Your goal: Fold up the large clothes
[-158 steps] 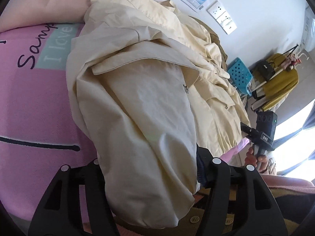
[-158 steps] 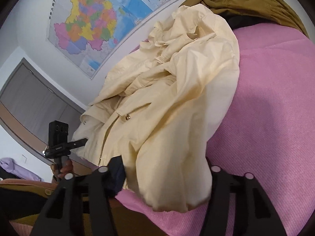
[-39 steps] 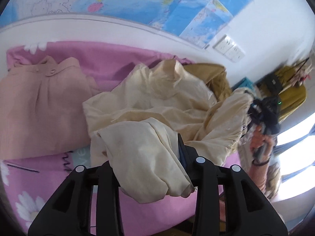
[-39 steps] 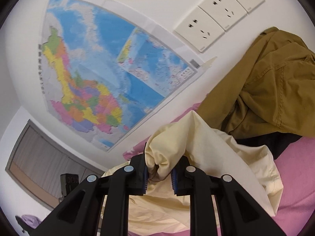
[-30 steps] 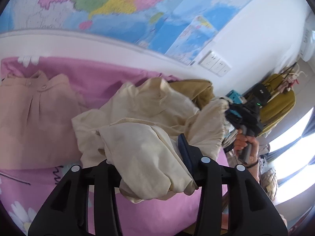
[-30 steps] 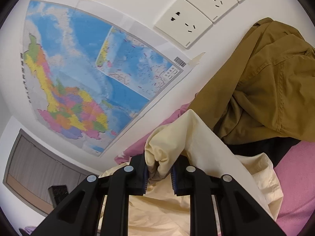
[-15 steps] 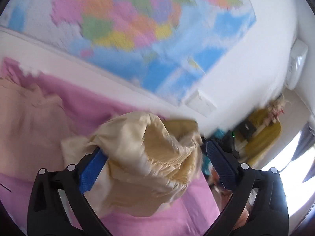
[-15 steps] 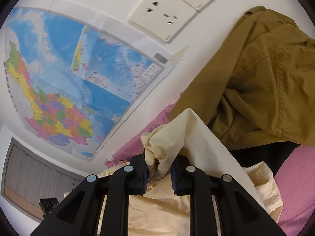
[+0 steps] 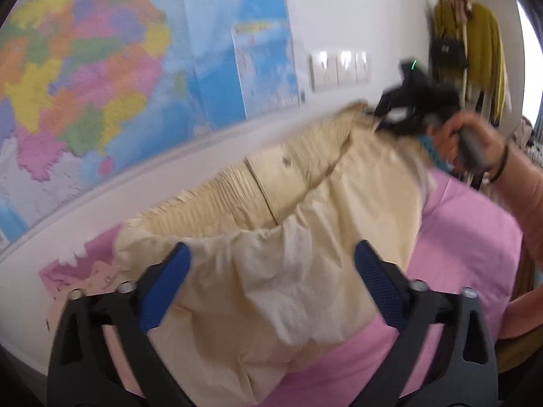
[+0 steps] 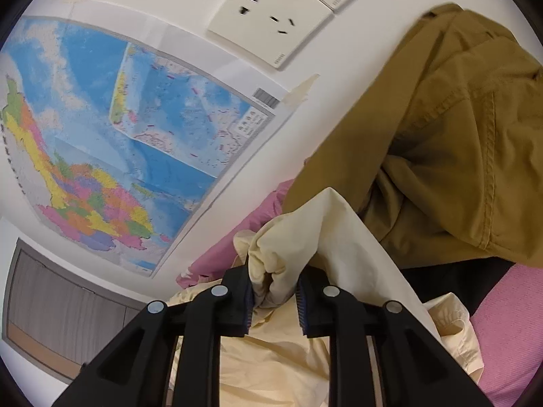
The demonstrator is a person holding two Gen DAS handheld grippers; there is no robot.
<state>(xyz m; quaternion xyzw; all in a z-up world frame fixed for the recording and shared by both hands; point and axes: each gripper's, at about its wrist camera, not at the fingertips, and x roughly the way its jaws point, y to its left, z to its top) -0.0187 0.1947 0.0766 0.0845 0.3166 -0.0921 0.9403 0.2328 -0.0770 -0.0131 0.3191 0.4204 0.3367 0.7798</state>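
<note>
A large cream jacket (image 9: 271, 237) hangs bunched over the pink bedcover (image 9: 468, 237). My left gripper (image 9: 271, 271) is open, with its blue pads wide apart and the cream cloth loose in front of them. My right gripper (image 10: 275, 291) is shut on a fold of the cream jacket (image 10: 305, 237) and holds it up near the wall. The right gripper also shows in the left wrist view (image 9: 407, 108), pinching the jacket's far edge.
A mustard-brown garment (image 10: 441, 152) lies heaped on the bed by the wall. A map (image 10: 118, 135) and wall sockets (image 10: 271, 17) are close ahead. A pale pink garment (image 9: 98, 278) lies at the left. Yellow clothes (image 9: 482, 44) hang on a rack at right.
My left gripper has opened and let go of the cream jacket, and swung up toward the wall. My right gripper stays shut on the jacket and has lifted closer to the sockets.
</note>
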